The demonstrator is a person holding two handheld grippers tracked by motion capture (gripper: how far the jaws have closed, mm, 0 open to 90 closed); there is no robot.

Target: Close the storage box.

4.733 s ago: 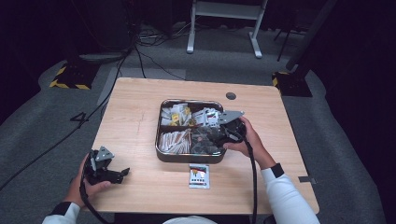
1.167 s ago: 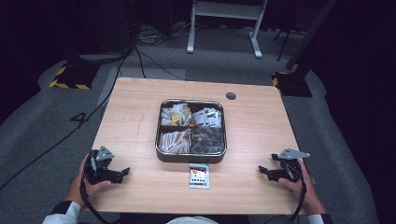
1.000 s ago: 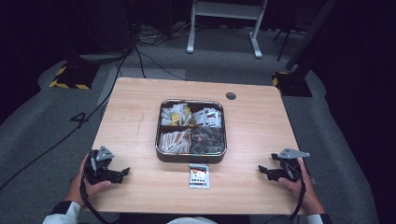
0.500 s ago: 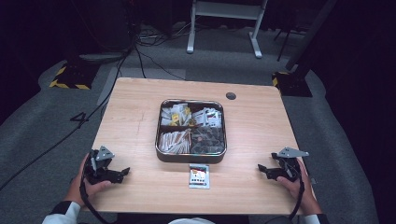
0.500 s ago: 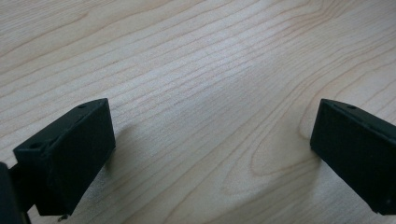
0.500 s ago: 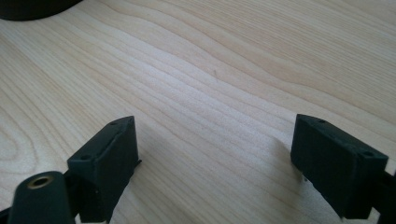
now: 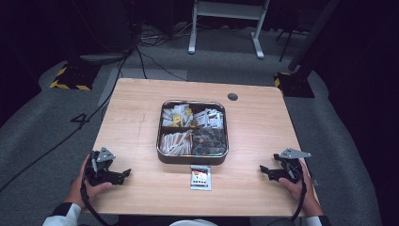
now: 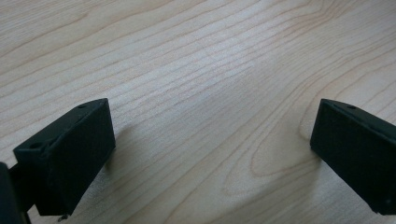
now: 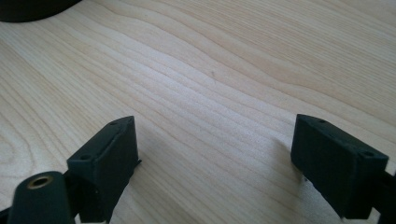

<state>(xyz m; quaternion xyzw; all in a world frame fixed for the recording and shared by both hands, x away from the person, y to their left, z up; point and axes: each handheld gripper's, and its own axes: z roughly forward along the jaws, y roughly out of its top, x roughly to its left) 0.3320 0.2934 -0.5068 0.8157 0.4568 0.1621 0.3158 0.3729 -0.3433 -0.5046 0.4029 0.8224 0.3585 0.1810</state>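
Resting with jaws apart and empty on the light wooden desk [image 7: 141,117], left tool [image 7: 123,176] near-left and right tool [image 7: 264,170] near-right, small printed packet [image 7: 200,177] between them, just near of the dark four-compartment tin tray [image 7: 193,158]; next, probably reaching for that packet.

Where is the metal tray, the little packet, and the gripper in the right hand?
metal tray [image 7: 192,159]: high view, near rim.
little packet [image 7: 200,177]: high view, its middle, on the table in front of the tray.
right gripper [image 7: 263,170]: high view, between its open jaw tips.
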